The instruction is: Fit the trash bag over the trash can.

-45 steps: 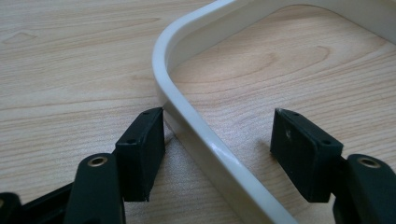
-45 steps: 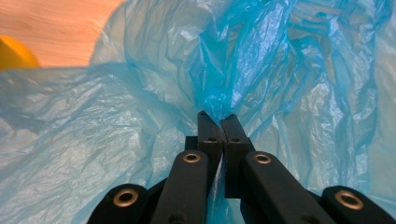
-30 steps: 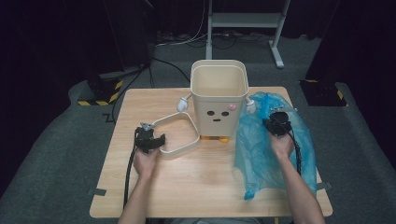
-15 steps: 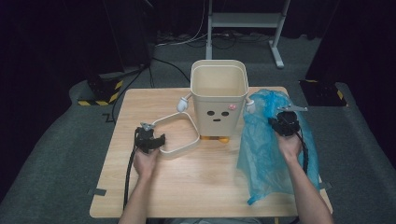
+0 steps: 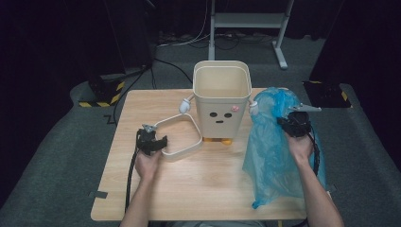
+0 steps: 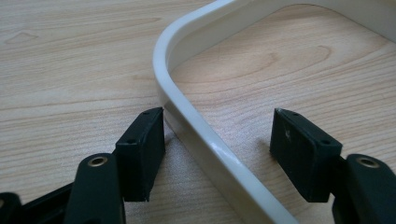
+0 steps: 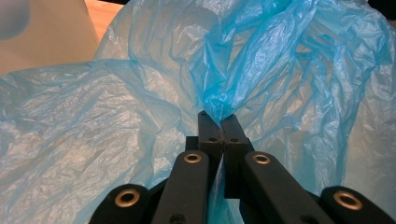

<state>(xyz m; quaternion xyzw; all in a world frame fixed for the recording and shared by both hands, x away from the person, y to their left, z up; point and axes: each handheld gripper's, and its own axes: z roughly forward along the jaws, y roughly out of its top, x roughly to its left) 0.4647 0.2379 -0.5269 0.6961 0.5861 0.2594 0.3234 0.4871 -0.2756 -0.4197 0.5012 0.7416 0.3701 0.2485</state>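
The right gripper (image 5: 294,124) has its fingers (image 7: 209,128) shut tight on a pinch of the blue bag (image 5: 272,151). The bag hangs down from them to the table (image 5: 208,189), just right of the bin (image 5: 221,99). The bin's open top lies up and to the left of that hand, so the bag must go that way. The left gripper (image 5: 152,142) has its fingers (image 6: 140,149) wide open, one on each side of the cream ring (image 6: 196,135), not squeezing it.
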